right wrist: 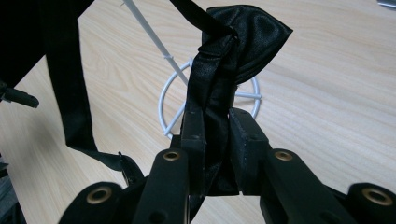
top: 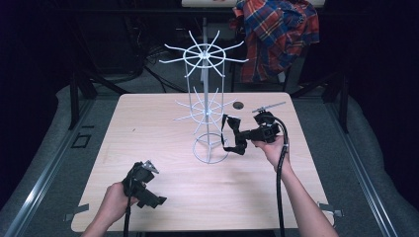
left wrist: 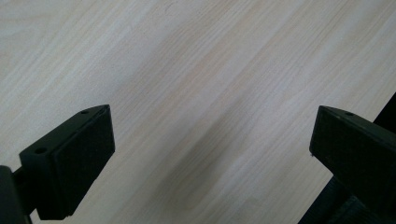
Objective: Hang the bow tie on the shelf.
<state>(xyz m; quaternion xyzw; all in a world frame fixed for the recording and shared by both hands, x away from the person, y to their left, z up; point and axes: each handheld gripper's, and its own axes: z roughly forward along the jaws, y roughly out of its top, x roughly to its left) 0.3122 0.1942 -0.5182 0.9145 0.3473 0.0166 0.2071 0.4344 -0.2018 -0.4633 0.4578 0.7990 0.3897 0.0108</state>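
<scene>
A pale wooden table [top: 163,197] carries a tall white wire rack [top: 207,111] with spokes at two levels, standing on a ring base near the middle. At the near left edge the left gripper [left wrist: 212,154] rests low over bare wood, its jaws spread wide with nothing between them. Just right of the rack's base, the right gripper [right wrist: 217,140] is clamped tight on a black satin bow tie [right wrist: 243,39], held above the table with its strap [right wrist: 70,93] dangling loose.

My right gripper [top: 240,134] holds the bow tie [top: 232,129] just right of the rack [top: 207,98]; my left gripper [top: 153,201] sits well apart, near the table's [top: 148,128] front edge.
</scene>
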